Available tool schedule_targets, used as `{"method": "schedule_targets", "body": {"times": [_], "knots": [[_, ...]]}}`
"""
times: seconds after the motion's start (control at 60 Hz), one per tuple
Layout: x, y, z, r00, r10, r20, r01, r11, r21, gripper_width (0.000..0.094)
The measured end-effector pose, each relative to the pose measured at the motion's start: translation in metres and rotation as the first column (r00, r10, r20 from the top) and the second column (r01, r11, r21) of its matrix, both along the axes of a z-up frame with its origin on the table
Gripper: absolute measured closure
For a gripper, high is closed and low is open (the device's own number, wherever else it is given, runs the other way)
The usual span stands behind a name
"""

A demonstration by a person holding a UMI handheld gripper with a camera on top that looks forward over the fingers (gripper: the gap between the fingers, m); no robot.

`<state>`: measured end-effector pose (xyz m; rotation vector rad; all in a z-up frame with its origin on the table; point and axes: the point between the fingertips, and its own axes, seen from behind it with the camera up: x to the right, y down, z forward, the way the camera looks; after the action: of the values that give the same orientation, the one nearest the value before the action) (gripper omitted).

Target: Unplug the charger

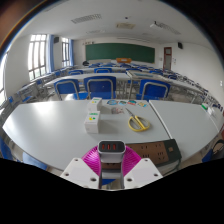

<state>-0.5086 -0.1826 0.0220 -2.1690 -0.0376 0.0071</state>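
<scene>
While the gripper hangs low over the near edge of the bench, its fingers stand close together about a small dark charger with a red patch on its face.

- Gripper: narrow; magenta pads flank the charger. Whether both press on it cannot be told.
- Charger: between the fingertips, at the bench's near edge. Its socket or strip is hidden.
- White box: on the bench, beyond the fingers.
- Yellow cable, coiled: just beside the box.
- Dark flat case: near the charger.
- Blue chairs: beyond the bench, in rows.
- Green chalkboard: far wall.

Handling note, as judgement: seat both pads squarely on the charger's flanks, then draw straight out along the prongs' axis, without rocking, so it neither slips nor drags its socket.
</scene>
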Motion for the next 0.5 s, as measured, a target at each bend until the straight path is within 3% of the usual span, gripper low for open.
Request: {"method": "schedule_targets", "body": {"times": [0.05,0.083,0.183,0.333,0.417,0.5], "knots": [[-0.001,0.000,0.006,0.999,0.001,-0.032,-0.001,1.000,0.016,0.0696],[0.002,0.004,0.027,0.999,-0.001,-0.033,0.004,0.997,0.077,0.0697],[0.006,0.017,0.124,0.999,0.024,-0.047,-0.012,0.970,0.243,0.0697],[0.055,0.020,0.263,0.996,0.014,-0.091,0.029,0.886,0.463,0.0698],[0.101,0.043,0.270,0.997,-0.033,-0.075,0.064,0.882,0.468,0.0699],[0.162,0.050,0.235,0.994,-0.105,-0.042,0.113,0.912,0.395,0.0698]]}}
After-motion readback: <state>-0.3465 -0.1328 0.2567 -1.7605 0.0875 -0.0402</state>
